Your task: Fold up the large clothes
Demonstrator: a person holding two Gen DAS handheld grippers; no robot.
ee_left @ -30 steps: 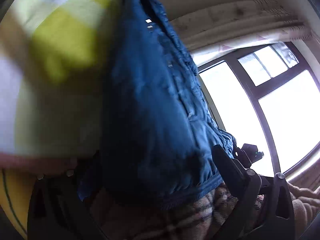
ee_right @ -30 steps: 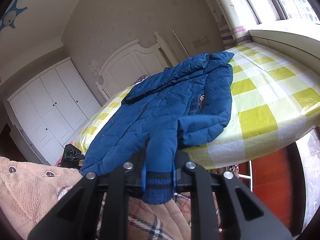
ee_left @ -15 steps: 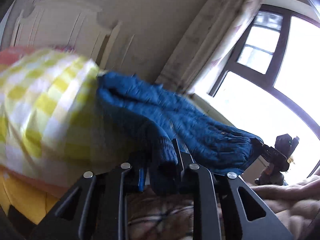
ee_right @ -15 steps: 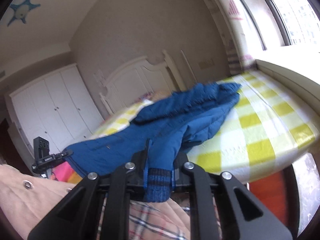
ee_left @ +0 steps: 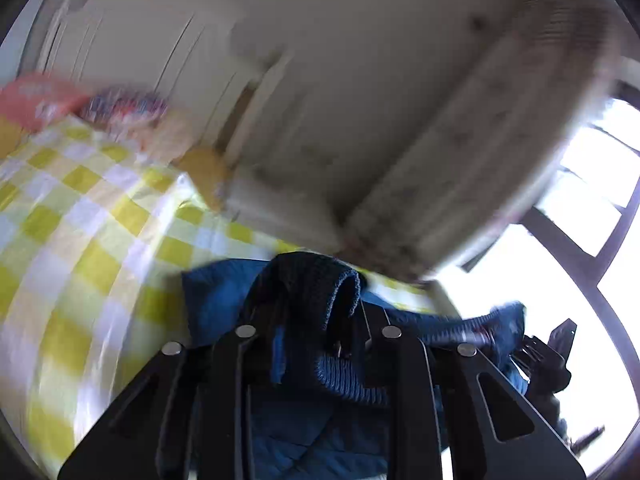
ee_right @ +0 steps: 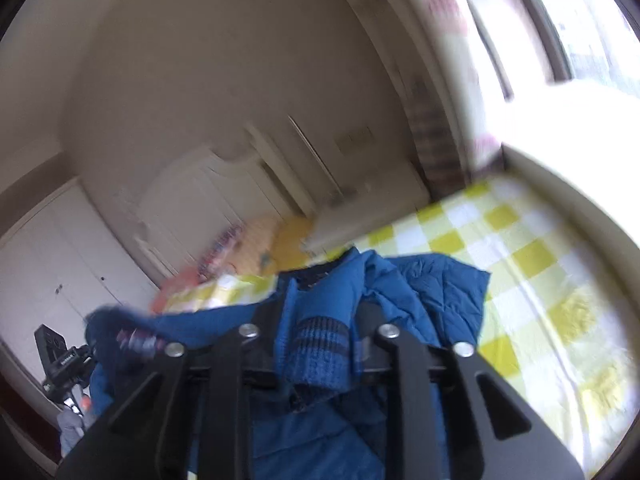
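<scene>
Left wrist view: your left gripper (ee_left: pixel 320 332) is clamped on a dark ribbed cuff (ee_left: pixel 316 300) of the blue jacket (ee_left: pixel 312 444), the knit bunched up between the two fingers and curling over their tips. Below and behind the cuff the quilted jacket hangs close under the tool, and a strip of it stretches off to the right toward your other gripper, seen small against the window (ee_left: pixel 592 208). To the left lies the bed (ee_left: pixel 72 216) with its yellow-and-white check cover, with a pillow (ee_left: pixel 36 100) at its far end and the headboard (ee_left: pixel 132 40) behind; all of this is blurred. In the right wrist view, your right gripper (ee_right: pixel 316 336) is likewise closed on the other cuff (ee_right: pixel 320 352), a blue knit band with dark stripes pinched between the fingers. The jacket (ee_right: pixel 420 292) spreads forward from it, part resting on the check bed (ee_right: pixel 540 280) and part sagging under the tool. At far left your left gripper shows small, holding its end of the cloth, with a white wardrobe (ee_right: pixel 48 272) behind it and a curtain (ee_right: pixel 444 92) by the window at upper right.
</scene>
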